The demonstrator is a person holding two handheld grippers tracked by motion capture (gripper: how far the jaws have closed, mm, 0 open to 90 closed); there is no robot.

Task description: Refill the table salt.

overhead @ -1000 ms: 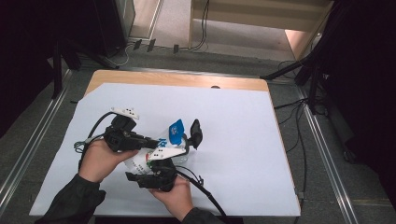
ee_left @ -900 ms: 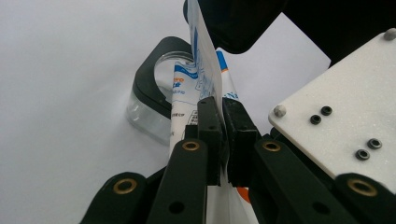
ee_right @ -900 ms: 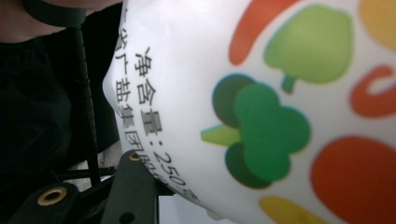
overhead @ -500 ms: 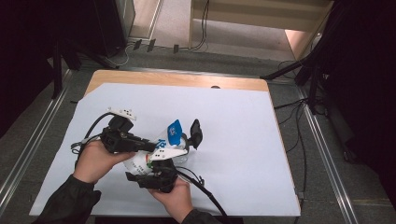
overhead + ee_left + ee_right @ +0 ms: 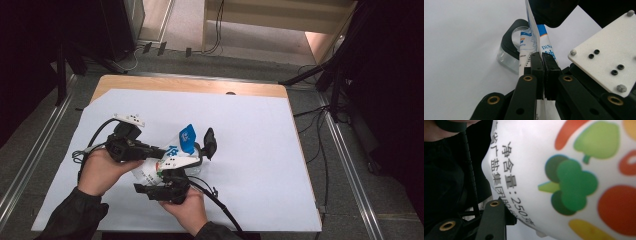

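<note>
Bag, white with a blue top corner and printed vegetables, sits near the front-left of the white sheet, raised between both grippers. Left gripper approaches from the left of the bag; its jaws are fully closed, pinching the bag's upper edge between the pads. Right gripper is just in front of the bag, below it; the bag's printed side presses against its camera, and its jaw opening cannot be determined. Jar, clear with a black rim, stands immediately behind the bag on the sheet.
</note>
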